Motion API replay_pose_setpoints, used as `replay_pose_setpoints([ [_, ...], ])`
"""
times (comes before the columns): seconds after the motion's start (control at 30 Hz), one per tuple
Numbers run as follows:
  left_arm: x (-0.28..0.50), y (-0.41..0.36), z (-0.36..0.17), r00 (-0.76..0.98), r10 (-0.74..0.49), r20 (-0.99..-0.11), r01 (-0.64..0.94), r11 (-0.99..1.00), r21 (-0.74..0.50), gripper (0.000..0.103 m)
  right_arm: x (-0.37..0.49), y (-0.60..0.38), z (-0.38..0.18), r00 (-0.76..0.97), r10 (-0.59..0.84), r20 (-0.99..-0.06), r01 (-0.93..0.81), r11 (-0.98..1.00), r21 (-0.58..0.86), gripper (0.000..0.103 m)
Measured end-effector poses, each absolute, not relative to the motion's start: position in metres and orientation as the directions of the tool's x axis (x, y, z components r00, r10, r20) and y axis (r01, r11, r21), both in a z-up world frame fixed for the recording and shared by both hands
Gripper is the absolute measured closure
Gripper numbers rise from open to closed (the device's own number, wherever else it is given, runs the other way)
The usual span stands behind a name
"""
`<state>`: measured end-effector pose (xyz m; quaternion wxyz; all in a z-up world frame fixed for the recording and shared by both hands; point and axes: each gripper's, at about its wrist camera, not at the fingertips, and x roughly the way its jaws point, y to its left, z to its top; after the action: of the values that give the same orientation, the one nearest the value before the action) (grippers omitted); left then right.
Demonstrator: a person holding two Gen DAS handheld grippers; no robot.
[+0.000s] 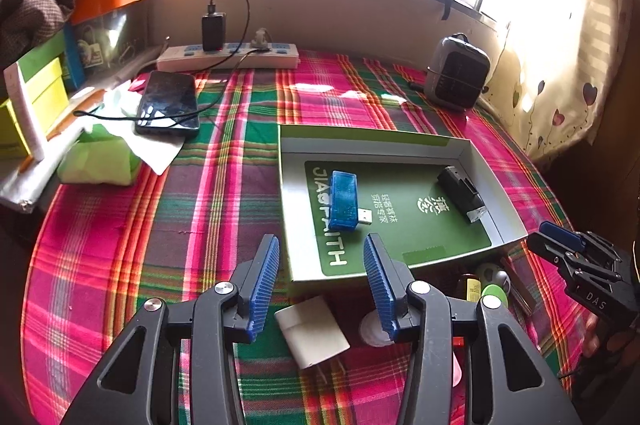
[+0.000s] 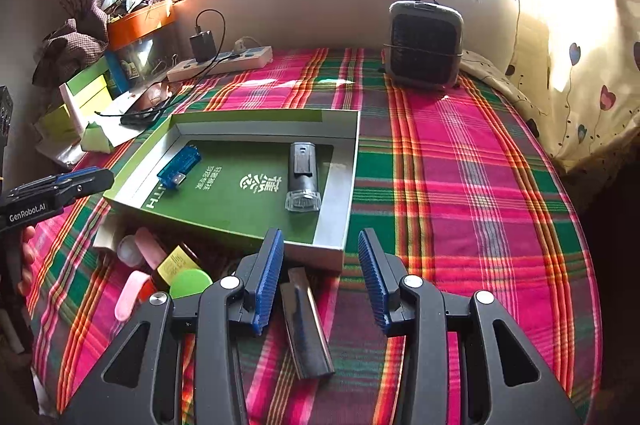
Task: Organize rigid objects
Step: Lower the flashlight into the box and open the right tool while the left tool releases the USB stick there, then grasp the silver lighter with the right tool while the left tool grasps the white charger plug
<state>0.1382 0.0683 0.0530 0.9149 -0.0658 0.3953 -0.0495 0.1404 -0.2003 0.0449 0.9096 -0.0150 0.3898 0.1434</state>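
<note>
my left gripper [image 1: 322, 283] hangs with its jaws spread and nothing between them, just over the near edge of the green box [image 1: 476, 145], and straight below it lies a white block [image 1: 312, 331] on the checked cloth [image 1: 120, 245]. i judge that block is my next pick, since it sits square under the gap. my right gripper [image 2: 320, 277] is also spread wide and empty, above a dark shiny bar [image 2: 306, 333] that lies lengthwise between the fingers, so that one looks lined up too.

the box already holds two things, well apart: a blue usb stick [image 1: 344, 199] toward its left side and a black lighter [image 1: 462, 195] toward its right. they lie flat on the bottom, which leaves the green middle strip bare for more.

the rest waits in a huddle just outside the box's near wall: a green lid [image 2: 190, 283], pink pieces [image 2: 150, 251] and a small yellow-labelled bottle [image 2: 176, 263], some touching one another. the box's low wall stands between the pile and the free floor, so anything i lift has to clear that rim. to the right the cloth is open up to the small heater [image 2: 424, 45]; to the left a phone [image 1: 168, 103], cable and tissue pack crowd the way.
</note>
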Motion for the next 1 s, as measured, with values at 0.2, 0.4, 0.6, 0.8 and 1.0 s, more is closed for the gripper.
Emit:
replay_pose_setpoints([
  [0.2, 0.121, 0.088, 0.044, 0.675, -0.128, -0.727, -0.015, 0.982, -0.188, 0.059, 0.124, -0.211, 0.034, 0.637, 0.242, -0.732, -0.257, 0.962, 0.095, 0.059],
  [0.4, 0.106, 0.102, 0.032, 0.662, -0.138, -0.736, -0.046, 0.974, -0.224, 0.059, 0.112, -0.215, 0.024, 0.62, 0.247, -0.745, -0.261, 0.96, 0.101, 0.057],
  [0.6, 0.099, 0.107, 0.024, 0.651, -0.154, -0.743, -0.058, 0.966, -0.251, 0.059, 0.105, -0.21, 0.019, 0.605, 0.249, -0.756, -0.283, 0.955, 0.088, 0.057],
  [0.8, 0.1, 0.094, 0.02, 0.636, -0.184, -0.75, -0.024, 0.966, -0.257, 0.058, 0.106, -0.203, 0.013, 0.592, 0.228, -0.773, -0.294, 0.954, 0.057, 0.056],
  [1.0, 0.104, 0.083, 0.017, 0.622, -0.196, -0.758, -0.001, 0.968, -0.252, 0.056, 0.11, -0.195, 0.008, 0.579, 0.202, -0.79, -0.308, 0.951, 0.018, 0.056],
])
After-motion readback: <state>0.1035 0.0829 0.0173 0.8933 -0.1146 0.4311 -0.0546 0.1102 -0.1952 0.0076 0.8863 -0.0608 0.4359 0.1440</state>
